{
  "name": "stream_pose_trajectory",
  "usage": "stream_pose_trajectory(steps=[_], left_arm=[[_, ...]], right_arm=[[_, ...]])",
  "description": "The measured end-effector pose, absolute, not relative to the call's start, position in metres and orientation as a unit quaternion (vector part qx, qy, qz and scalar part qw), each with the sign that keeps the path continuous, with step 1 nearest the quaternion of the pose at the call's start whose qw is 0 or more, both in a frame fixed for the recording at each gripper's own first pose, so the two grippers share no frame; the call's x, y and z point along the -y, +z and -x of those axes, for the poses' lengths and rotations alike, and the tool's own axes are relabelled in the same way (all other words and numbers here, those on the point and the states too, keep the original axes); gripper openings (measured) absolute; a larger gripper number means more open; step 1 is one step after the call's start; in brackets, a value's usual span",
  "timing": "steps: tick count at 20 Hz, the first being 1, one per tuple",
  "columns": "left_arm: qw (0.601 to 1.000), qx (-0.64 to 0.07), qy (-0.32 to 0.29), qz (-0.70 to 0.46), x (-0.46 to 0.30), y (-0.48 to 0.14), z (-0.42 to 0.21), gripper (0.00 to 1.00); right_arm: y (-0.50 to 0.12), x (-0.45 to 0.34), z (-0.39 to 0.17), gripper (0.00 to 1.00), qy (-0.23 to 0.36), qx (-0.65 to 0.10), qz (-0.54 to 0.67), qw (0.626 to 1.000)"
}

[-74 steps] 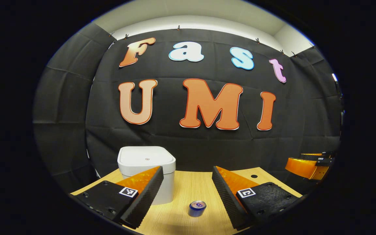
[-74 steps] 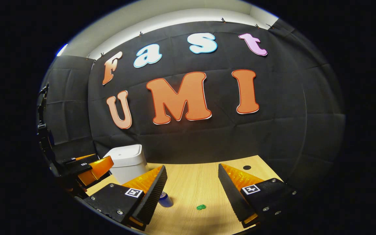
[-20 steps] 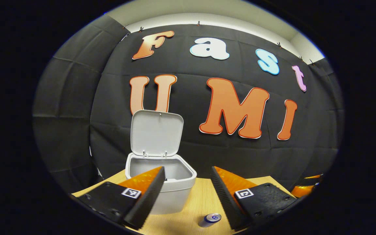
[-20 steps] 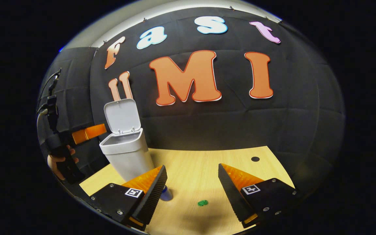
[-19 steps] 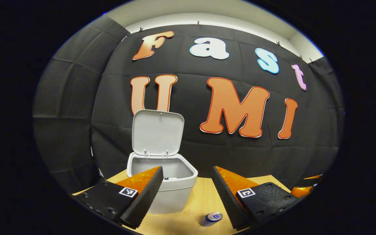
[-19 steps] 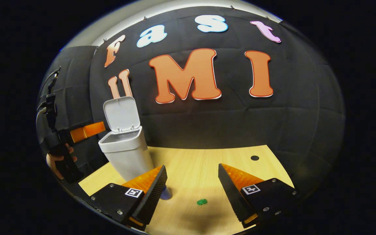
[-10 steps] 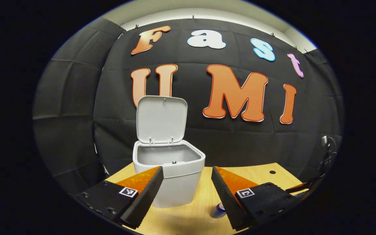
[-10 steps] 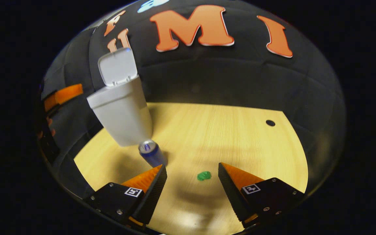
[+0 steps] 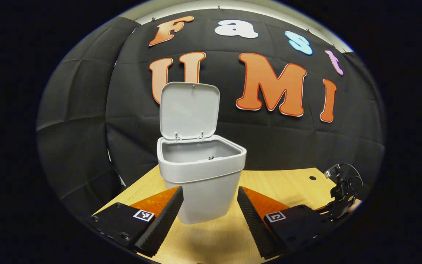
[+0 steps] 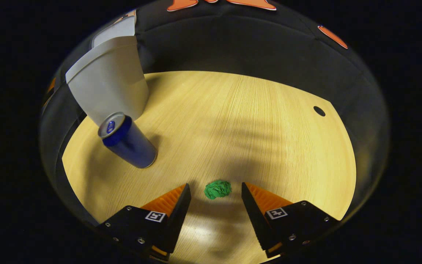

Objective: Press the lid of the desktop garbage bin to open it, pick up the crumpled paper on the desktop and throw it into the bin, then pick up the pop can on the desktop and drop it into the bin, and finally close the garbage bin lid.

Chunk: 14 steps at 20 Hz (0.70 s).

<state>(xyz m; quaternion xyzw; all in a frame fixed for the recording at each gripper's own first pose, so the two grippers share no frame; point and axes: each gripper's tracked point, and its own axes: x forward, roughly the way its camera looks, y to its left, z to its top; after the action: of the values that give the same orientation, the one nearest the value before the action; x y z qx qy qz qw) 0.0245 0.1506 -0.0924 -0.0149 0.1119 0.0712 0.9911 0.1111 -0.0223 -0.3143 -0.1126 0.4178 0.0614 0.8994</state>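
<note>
Crumpled paper (image 10: pixel 218 189): small green wad on the bench (image 10: pixel 255 121), lying just ahead of the right hand-held gripper (image 10: pixel 215 193), almost level with its fingertips and centred in the gap, touching neither. No long axis to speak of, roughly round, so no need to turn the wrist to suit it. Right hand-held gripper: tilted steeply down at the bench, spread wide, holding nothing, much wider than the wad. Probably calls for a short push forward and down to bring the wad fully between the fingers, then a squeeze; being light and loose, likely to skid off if nudged by one finger first. Pop can (image 10: pixel 127 140): upright on the bench, off to the left of the paper and farther away, just in front of the bin (image 10: pixel 106 82), apart from the fingers. Bin at the far left of the bench, lid (image 9: pixel 189 110) standing up behind the mouth, inside looking bare as far as visible. Left hand-held gripper (image 9: pixel 210 194): also spread wide and holding nothing, close in front of the bin's wall, pointed at it, well away from the paper. Right hand clearly the nearer one for this pickup. Paper and can both not yet binned.
</note>
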Motion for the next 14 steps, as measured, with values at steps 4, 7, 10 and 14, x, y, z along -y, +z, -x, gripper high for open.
stream_pose_trajectory(steps=[4, 7, 10, 14], left_arm=[[0.989, -0.126, 0.075, 0.016, -0.161, -0.102, -0.026, 0.94], [0.988, -0.132, 0.075, 0.009, -0.163, -0.105, -0.027, 0.94], [0.988, -0.134, 0.073, 0.004, -0.163, -0.106, -0.028, 0.94], [0.988, -0.138, 0.073, 0.001, -0.163, -0.106, -0.03, 0.94]], right_arm=[[-0.318, 0.027, -0.12, 0.82, 0.051, -0.419, 0.108, 0.9], [-0.319, 0.027, -0.127, 0.75, 0.039, -0.416, 0.097, 0.903], [-0.324, 0.028, -0.129, 0.47, 0.038, -0.418, 0.099, 0.902], [-0.325, 0.028, -0.13, 0.35, 0.039, -0.419, 0.092, 0.902]])
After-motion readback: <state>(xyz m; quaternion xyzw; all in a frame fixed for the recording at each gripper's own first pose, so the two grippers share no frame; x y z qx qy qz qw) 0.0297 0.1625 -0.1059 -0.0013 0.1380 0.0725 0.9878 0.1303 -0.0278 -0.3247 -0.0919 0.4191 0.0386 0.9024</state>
